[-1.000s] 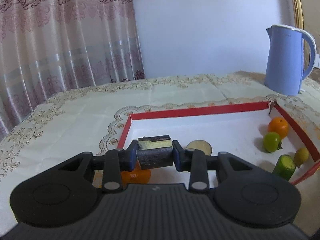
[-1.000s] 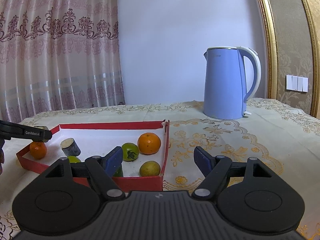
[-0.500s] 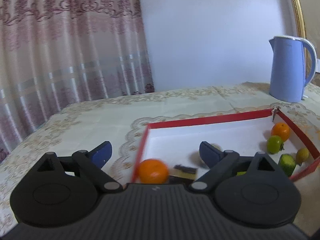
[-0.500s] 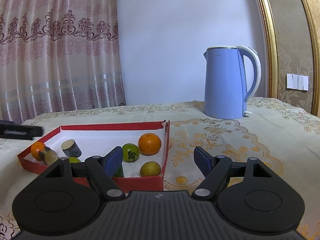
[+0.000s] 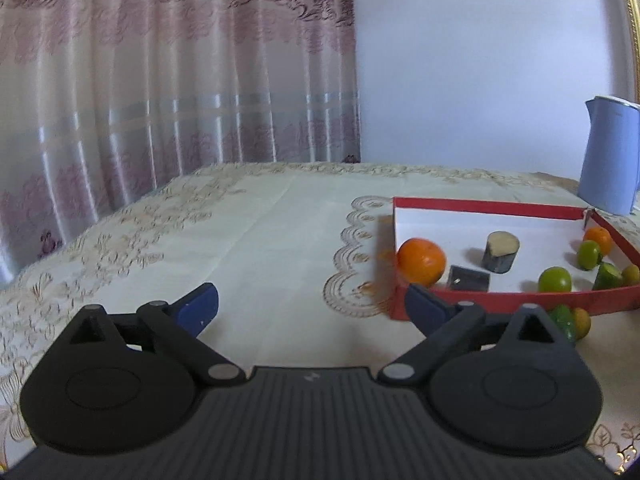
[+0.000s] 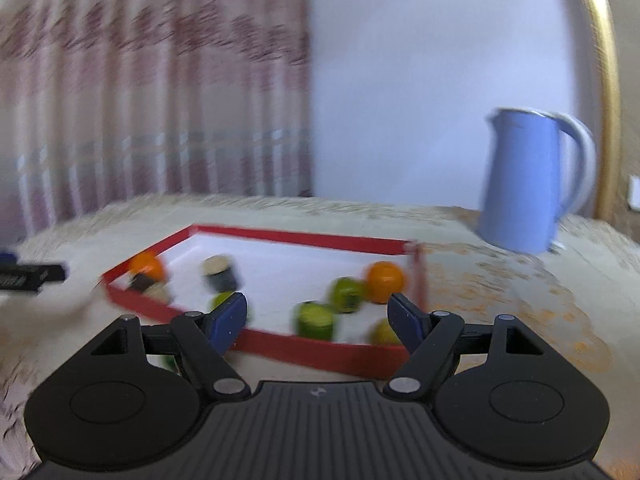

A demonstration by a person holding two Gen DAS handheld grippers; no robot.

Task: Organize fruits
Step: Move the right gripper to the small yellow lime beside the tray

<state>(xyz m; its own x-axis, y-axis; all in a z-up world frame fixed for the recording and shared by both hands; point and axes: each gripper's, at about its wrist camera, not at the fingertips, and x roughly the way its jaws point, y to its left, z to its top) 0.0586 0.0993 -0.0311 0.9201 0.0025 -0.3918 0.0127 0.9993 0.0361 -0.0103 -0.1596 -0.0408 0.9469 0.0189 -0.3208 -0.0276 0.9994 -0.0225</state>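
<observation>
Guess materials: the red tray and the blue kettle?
Red tray: looks like thin card or paperboard, matte red outside, white inside; walls are thin, folded and slightly uneven. Blue kettle: looks like smooth plastic with a soft sheen, white handle and rim; a painted metal shell can't be ruled out.

Black ribbed hand-held gripper (image 5: 312, 306), blue fingertips (image 5: 198, 307), silver pivot screws.

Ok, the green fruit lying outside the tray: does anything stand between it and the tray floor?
Only the tray's red near wall. The green fruit lies on the cloth just outside it, beside a yellow fruit. Just inside the wall sits another green fruit, so pick a free spot.
</observation>
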